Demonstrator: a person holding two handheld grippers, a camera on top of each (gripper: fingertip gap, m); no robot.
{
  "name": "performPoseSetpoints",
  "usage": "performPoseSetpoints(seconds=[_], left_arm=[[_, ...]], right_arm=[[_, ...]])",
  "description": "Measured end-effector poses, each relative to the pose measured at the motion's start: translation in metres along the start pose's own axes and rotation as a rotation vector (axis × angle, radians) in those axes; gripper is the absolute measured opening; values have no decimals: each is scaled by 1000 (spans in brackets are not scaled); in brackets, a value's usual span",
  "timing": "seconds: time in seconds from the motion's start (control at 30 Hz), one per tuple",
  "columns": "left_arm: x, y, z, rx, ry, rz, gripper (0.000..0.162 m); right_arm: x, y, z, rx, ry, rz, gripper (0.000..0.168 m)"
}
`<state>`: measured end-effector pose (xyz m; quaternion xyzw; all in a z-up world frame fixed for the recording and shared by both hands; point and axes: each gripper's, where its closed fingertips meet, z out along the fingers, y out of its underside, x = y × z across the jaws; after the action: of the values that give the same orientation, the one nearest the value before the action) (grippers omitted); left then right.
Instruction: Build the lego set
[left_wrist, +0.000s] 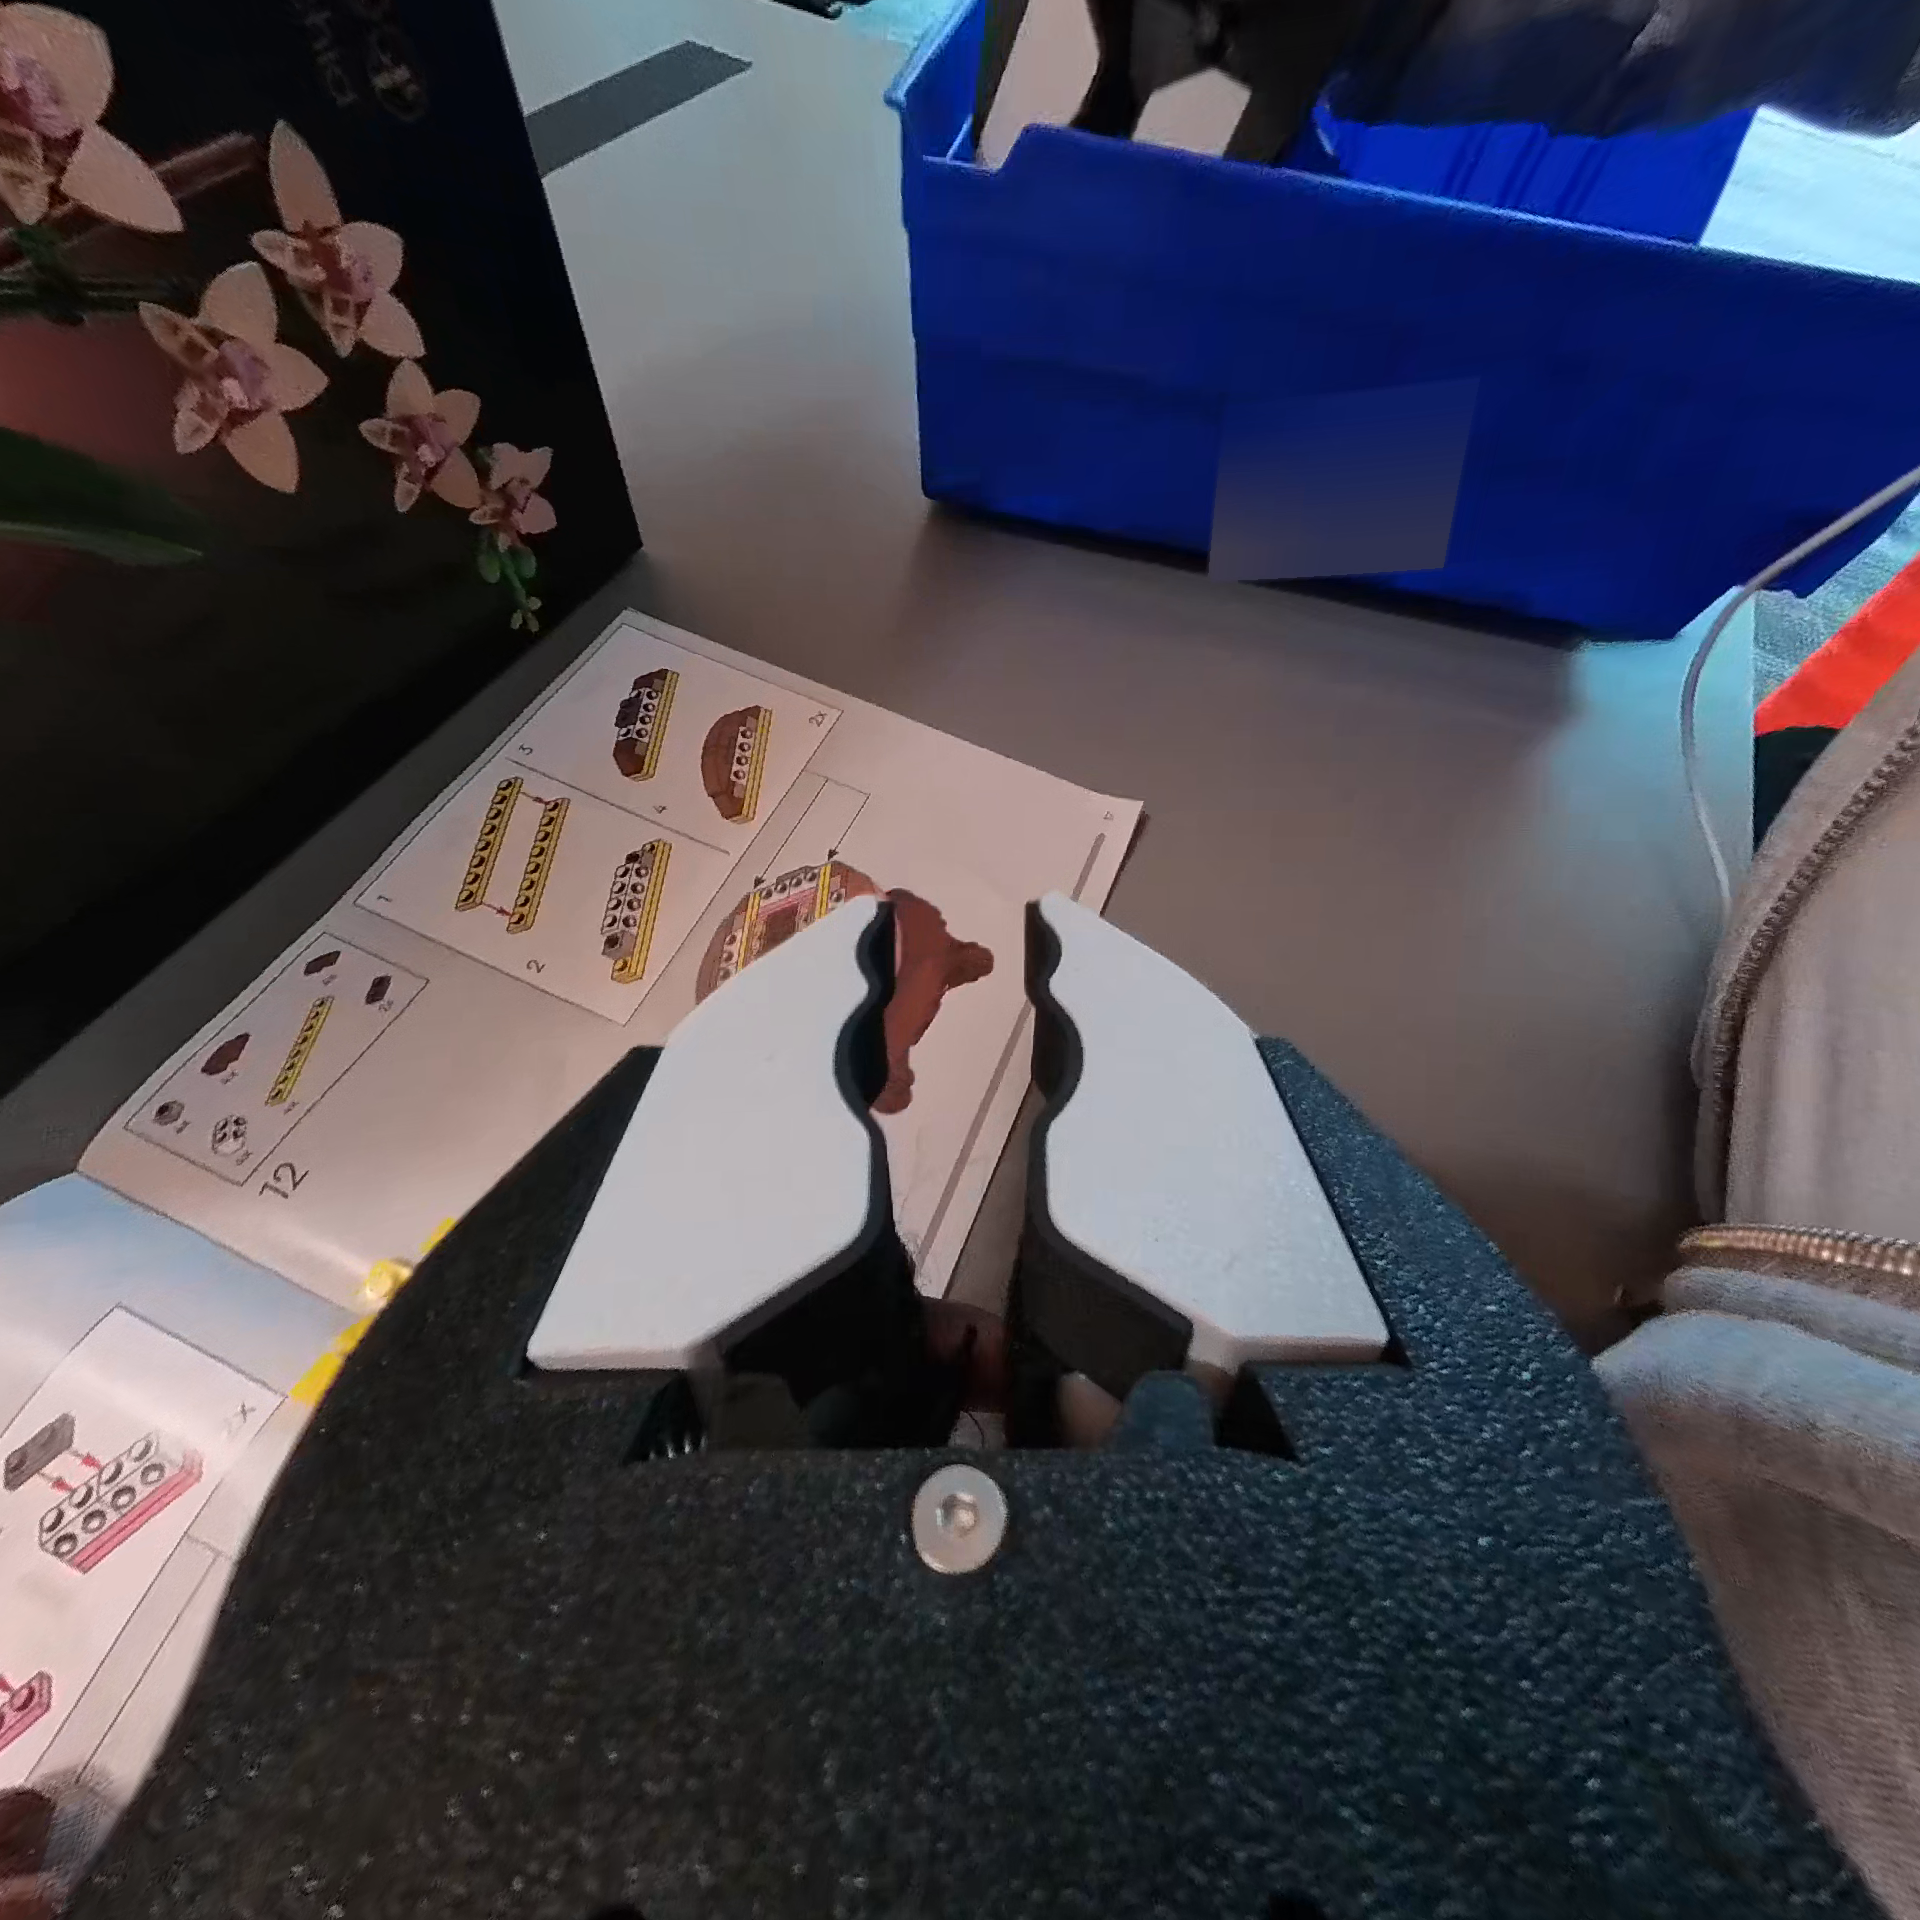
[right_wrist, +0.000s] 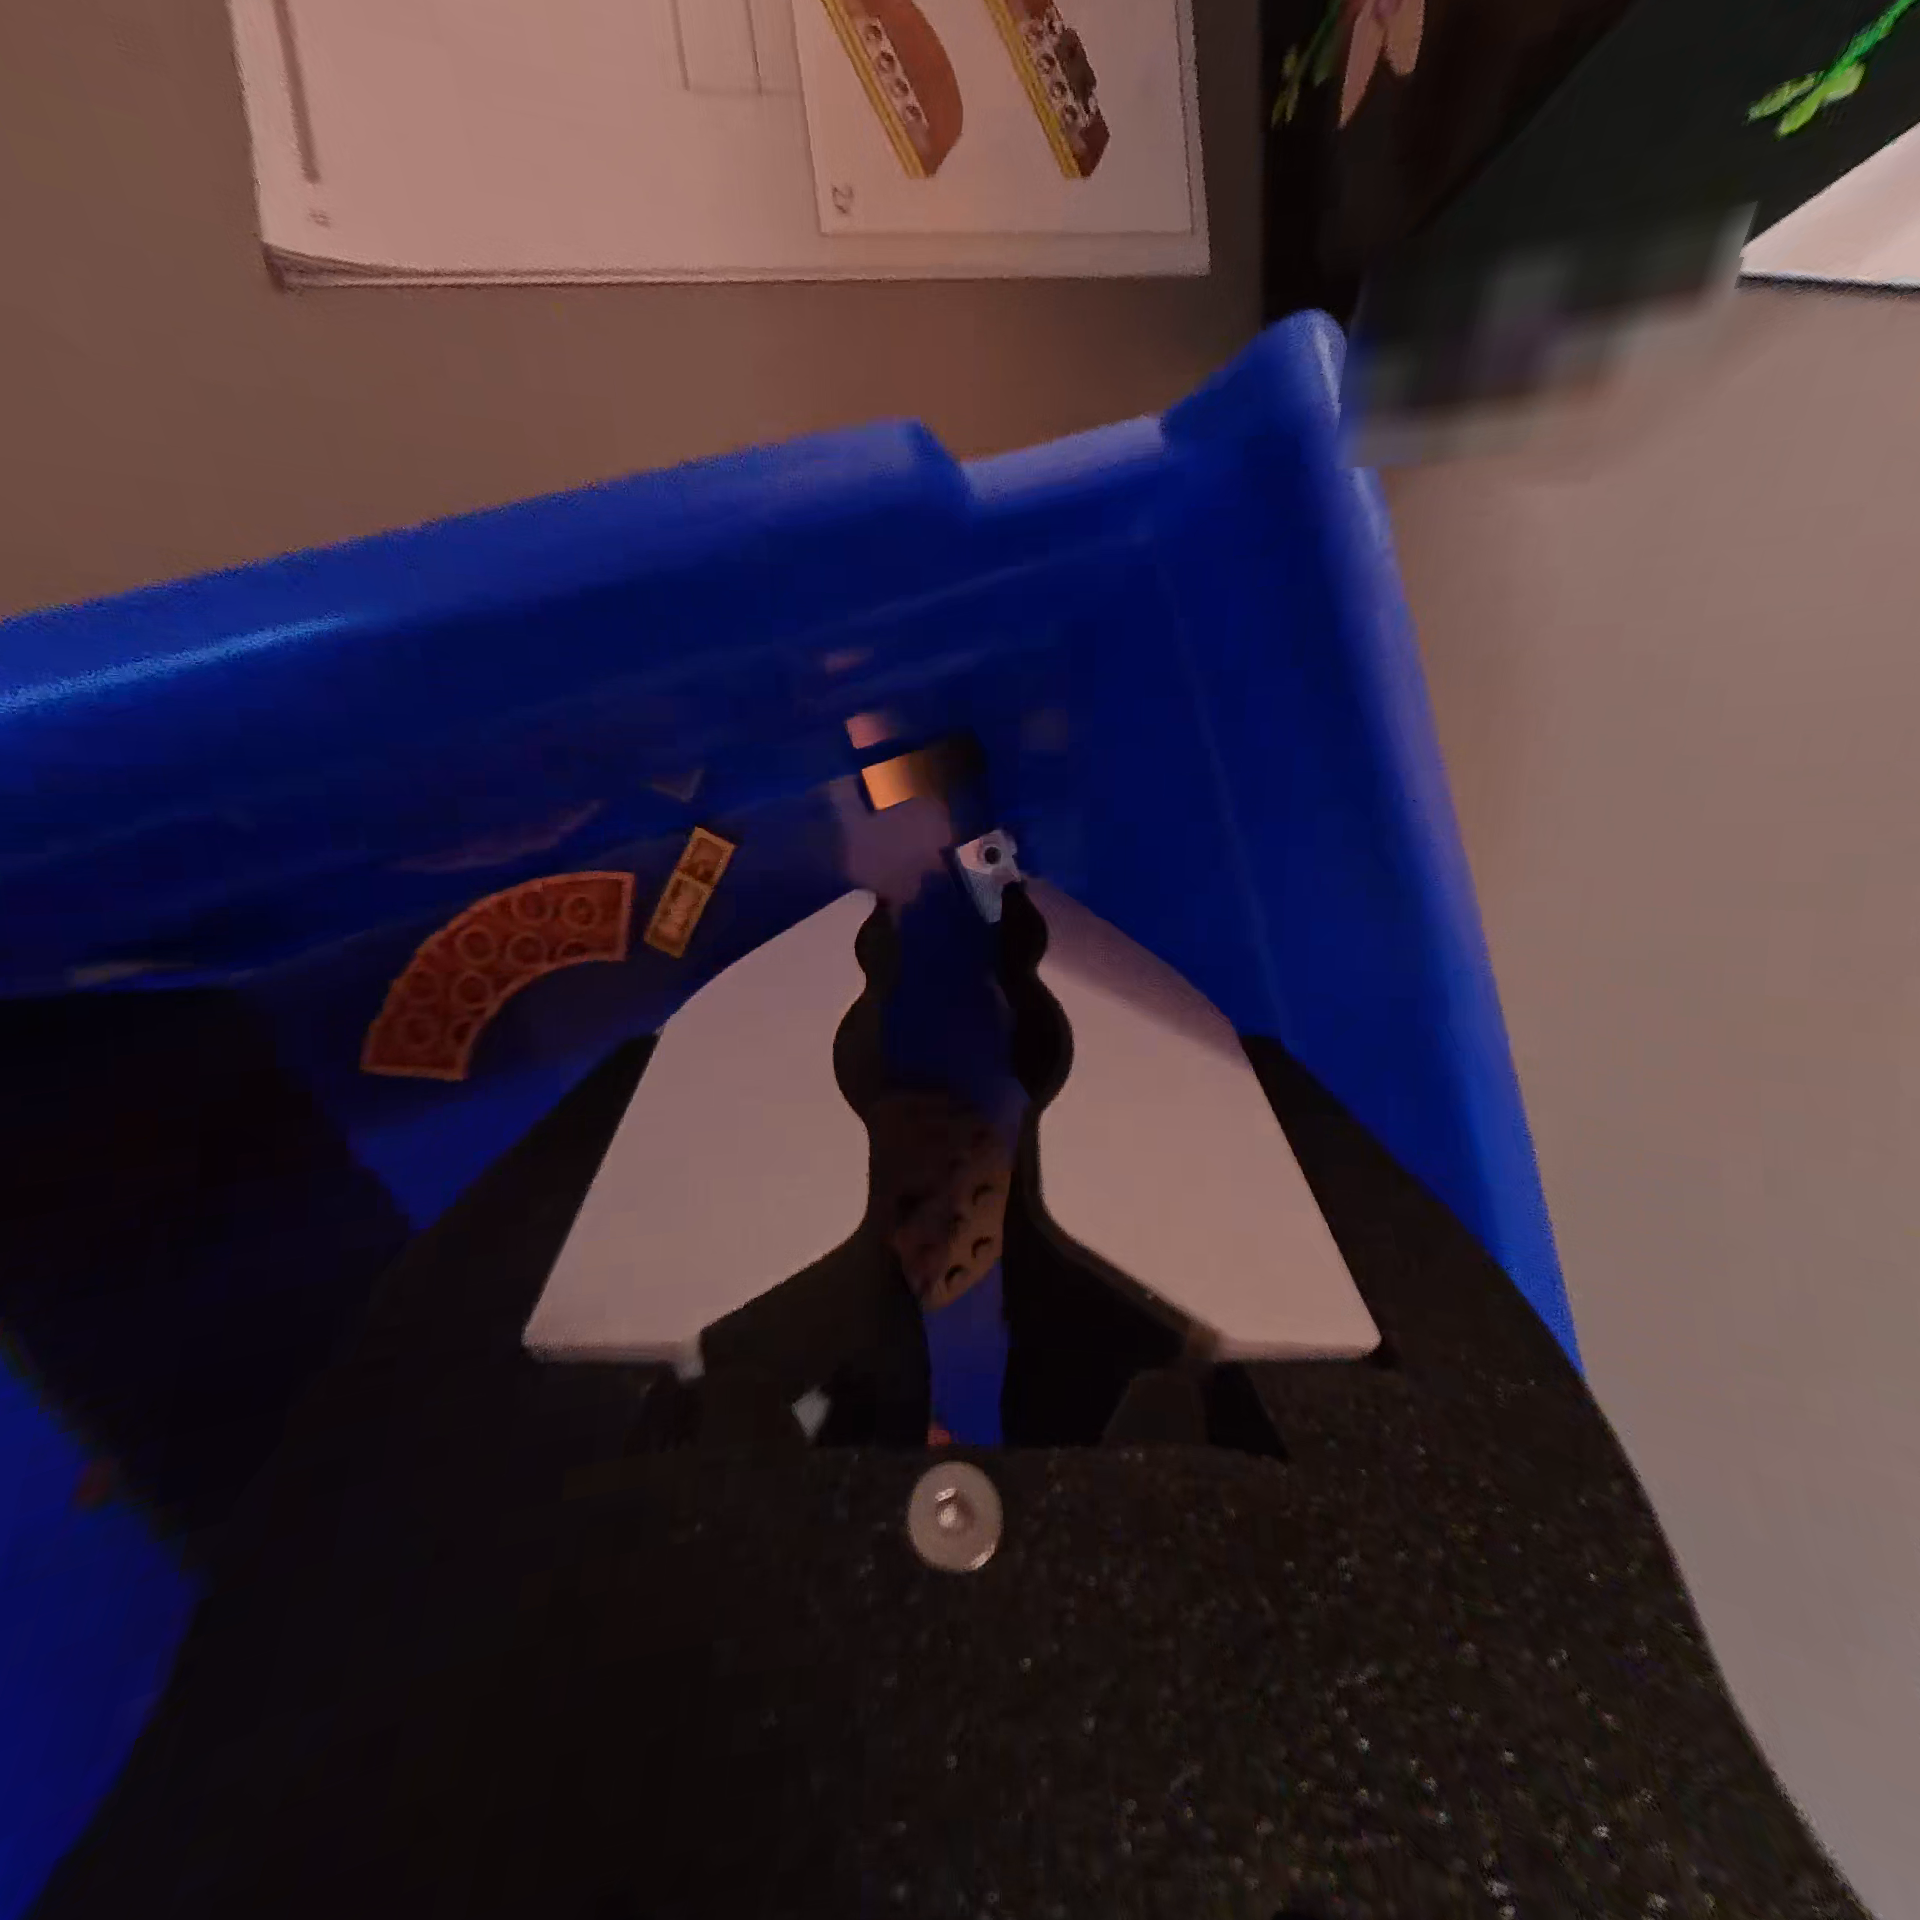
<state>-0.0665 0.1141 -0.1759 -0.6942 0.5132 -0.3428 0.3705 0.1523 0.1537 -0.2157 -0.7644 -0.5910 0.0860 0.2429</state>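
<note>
We see a grey table (left_wrist: 1299, 831) carrying everything, and on it the largest thing, a blue bin (left_wrist: 1351, 395), standing well beyond our left gripper (left_wrist: 956, 935). Left of the bin a black lego box (left_wrist: 260, 468) with pale orchid flowers printed on it stands upright, its lower edge touching the open instruction booklet (left_wrist: 468, 935) that lies flat before it. At the right edge of the left wrist view a person's grey zipped sleeve (left_wrist: 1818, 1039) shows. Our left gripper hovers over the booklet with its 2 fingers parted by a narrow gap, and a brown lego piece (left_wrist: 925, 977) lies on the page, showing through that gap; we cannot tell whether the pads touch it. Our right gripper (right_wrist: 940, 914) reaches into the bin, fingers nearly together, with a small grey lego piece (right_wrist: 987, 868) at their tips; whether it is gripped we cannot tell. A curved brown plate (right_wrist: 499, 966) and a small yellow piece (right_wrist: 688, 888) lie on the bin floor to the left.
</note>
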Motion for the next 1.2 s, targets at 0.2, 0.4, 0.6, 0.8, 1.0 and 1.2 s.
performPoseSetpoints(seconds=[0.2, 0.4, 0.6, 0.8, 1.0, 1.2], left_arm=[[-5, 6, -9, 20, -18, -30, 23], [-4, 5, -8, 20, -8, -14, 23], [-4, 4, -10, 27, -21, -7, 23], [-4, 6, -12, 22, -28, -8, 23], [-4, 8, -9, 12, -19, -11, 23], [-2, 6, -7, 11, -17, 3, 23]], right_arm=[[1, 3, 11, -21, 21, -21, 15], [-23, 13, 3, -77, -111, 19, 13], [-7, 3, -8, 44, -31, 92, 10], [-2, 6, 11, -28, 7, 34, 10], [-7, 10, 7, -24, -38, 52, 11], [-1, 6, 6, -31, -24, -5, 14]])
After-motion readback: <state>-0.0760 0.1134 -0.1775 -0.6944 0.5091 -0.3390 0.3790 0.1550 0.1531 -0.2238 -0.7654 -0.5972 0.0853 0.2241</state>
